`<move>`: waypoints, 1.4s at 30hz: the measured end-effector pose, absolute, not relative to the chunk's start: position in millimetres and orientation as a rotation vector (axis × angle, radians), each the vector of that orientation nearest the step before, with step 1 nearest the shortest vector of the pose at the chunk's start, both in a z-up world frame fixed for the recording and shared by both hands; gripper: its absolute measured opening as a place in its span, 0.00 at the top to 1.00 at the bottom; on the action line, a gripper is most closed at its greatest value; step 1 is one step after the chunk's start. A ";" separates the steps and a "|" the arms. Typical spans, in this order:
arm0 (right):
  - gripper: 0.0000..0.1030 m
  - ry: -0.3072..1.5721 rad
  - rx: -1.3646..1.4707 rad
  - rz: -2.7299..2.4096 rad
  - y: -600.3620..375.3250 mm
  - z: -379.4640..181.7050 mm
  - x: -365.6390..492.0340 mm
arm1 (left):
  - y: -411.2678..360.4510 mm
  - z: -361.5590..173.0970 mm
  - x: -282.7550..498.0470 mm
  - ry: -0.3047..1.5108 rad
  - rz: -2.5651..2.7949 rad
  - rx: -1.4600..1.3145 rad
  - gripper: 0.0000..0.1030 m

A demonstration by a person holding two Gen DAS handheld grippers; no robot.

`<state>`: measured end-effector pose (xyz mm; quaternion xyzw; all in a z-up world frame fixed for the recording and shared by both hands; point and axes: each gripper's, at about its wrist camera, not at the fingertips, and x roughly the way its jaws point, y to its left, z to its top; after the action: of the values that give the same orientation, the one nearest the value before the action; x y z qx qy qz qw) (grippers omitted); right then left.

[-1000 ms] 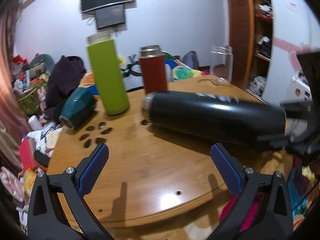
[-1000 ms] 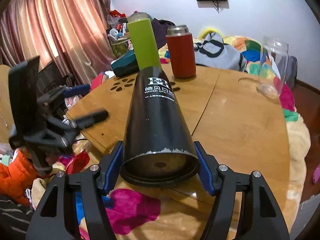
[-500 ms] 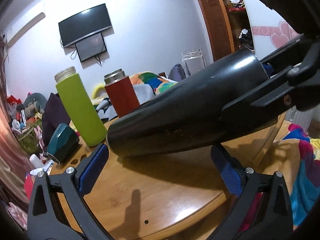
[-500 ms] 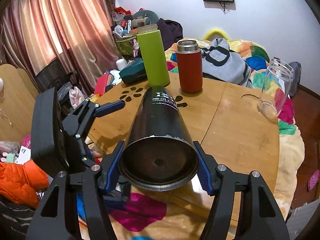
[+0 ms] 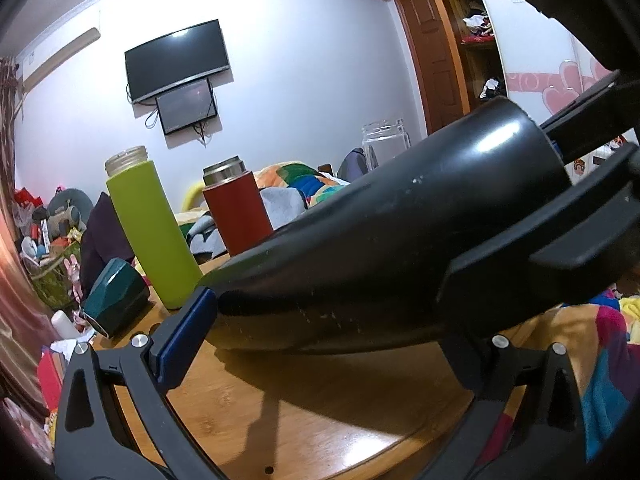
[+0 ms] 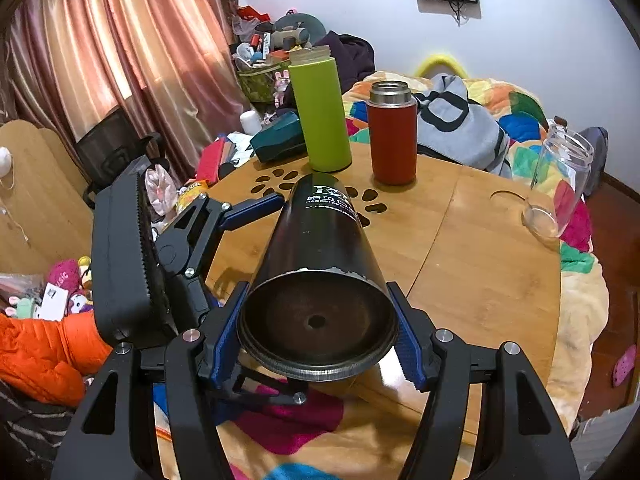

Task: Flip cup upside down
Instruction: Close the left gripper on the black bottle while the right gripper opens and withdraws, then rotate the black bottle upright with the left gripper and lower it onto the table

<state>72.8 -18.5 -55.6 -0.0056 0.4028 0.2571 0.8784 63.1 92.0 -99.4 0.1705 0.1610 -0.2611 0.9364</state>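
Note:
A tall black cup (image 6: 320, 256) with white lettering lies roughly level above the round wooden table (image 6: 480, 264), its base end toward the right wrist camera. My right gripper (image 6: 318, 336) is shut on its base end. In the left wrist view the black cup (image 5: 380, 248) slants across, far end lower. My left gripper (image 5: 320, 320) is open with the cup's body between its fingers; its left pad (image 5: 184, 332) sits beside the cup's far end, and the right pad is hidden behind the cup. The left gripper also shows in the right wrist view (image 6: 248, 216).
A green bottle (image 6: 320, 112), a red thermos (image 6: 392, 136) and a dark teal cup on its side (image 6: 280, 140) stand at the table's far side. A clear glass jar (image 6: 560, 184) leans at the right edge. A bed with clothes lies behind, with clutter at left.
The black cup has risen off the table in my right gripper. My left gripper has moved in under and around the cup's body.

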 end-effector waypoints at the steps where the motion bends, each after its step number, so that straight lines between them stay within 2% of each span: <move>1: 0.38 0.836 -0.017 0.540 -18.2 -55.2 70.4 | 91.8 -99.4 62.1 0.326 -0.536 0.350 0.00; 18: 0.36 0.829 -0.056 0.620 -21.6 -39.5 42.6 | 91.1 -91.6 47.0 0.251 -0.563 0.362 0.00; 33: 0.36 0.719 0.006 0.514 -57.6 -11.3 26.6 | 99.7 -77.1 49.9 0.218 -0.554 0.314 0.14; 42: 0.36 0.701 0.035 0.458 -61.2 -17.7 39.0 | 111.1 -57.6 50.4 0.204 -0.558 0.271 0.29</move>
<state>39.0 -61.2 -17.7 0.0168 0.3401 0.2224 0.9136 50.4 111.1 -57.6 0.1330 0.1000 -0.2740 0.9472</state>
